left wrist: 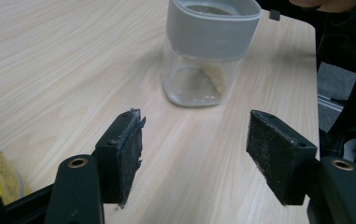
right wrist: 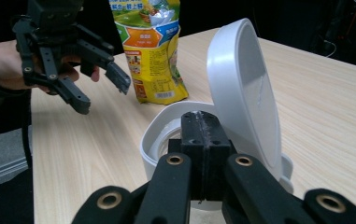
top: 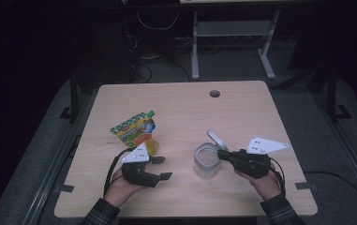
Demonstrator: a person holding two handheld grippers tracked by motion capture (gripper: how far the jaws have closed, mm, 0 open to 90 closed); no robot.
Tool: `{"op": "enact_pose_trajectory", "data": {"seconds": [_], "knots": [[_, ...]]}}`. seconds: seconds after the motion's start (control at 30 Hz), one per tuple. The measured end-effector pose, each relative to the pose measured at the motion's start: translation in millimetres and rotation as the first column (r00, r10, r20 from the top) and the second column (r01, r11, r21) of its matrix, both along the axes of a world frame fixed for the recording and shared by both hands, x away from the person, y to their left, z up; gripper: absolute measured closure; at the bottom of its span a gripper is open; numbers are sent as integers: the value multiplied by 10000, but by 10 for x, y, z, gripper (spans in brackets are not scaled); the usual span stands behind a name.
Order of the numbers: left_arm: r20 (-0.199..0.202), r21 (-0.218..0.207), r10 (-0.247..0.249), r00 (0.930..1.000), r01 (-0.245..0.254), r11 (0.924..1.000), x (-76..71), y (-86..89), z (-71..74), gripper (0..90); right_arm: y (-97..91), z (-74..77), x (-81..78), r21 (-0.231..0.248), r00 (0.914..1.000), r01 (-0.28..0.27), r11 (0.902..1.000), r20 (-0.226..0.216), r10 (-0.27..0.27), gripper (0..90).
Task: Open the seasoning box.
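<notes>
Setup: wooden table point(top: 185, 101) seen from above, person's forearms coming in from the near edge, a two-jaw gripper in each hand.

Jar: clear container point(top: 206, 162) with a grey-white collar round the top, standing upright on the table right of centre. Looks like a bit of pale stuff sits at the bottom, seen through the wall in the left gripper view point(left wrist: 204, 79); can't tell what it is.

Lid: white flip lid point(right wrist: 243, 91), hinged open and standing up off the rim on the far side of the jar point(top: 216, 139).

Right gripper: point(top: 224, 155) right at the jar's rim on its right side, jaws closed tight together with basically no gap. In its own view the pads point(right wrist: 203, 140) sit pressed together at the collar, just in front of the raised lid. Whether a bit of the rim is pinched between them I honestly can't tell.

Left gripper: point(top: 162, 168) on the left half of the table, jaws spread fairly wide, nothing between them, pointing across at the jar, with bare table in between. Not touching it.

Pouch: green and yellow printed spout pouch point(top: 137, 132) with a green cap, lying flat just behind the left gripper, well apart from the jar.

Sleeves: plaid cuffs point(top: 102, 213) at the near edge.
</notes>
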State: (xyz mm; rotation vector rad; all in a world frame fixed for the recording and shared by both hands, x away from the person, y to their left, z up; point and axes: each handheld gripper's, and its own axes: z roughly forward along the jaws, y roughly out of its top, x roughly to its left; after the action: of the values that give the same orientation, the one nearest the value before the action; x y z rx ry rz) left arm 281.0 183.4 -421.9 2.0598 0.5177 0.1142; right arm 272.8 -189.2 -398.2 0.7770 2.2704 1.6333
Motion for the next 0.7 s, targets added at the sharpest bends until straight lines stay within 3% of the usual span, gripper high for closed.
{"op": "enact_pose_trajectory", "data": {"seconds": [0.47,0.7], "knots": [[8,124,149,9999,-149,9998,-71,117,-45,327,-99,5,32,111,9991,420,9991,40,-420,897],[-1,145,260,9997,-260,9996,-100,190,-53,297,-105,-5,-2,115,9997,258,9996,42,-259,896]]}}
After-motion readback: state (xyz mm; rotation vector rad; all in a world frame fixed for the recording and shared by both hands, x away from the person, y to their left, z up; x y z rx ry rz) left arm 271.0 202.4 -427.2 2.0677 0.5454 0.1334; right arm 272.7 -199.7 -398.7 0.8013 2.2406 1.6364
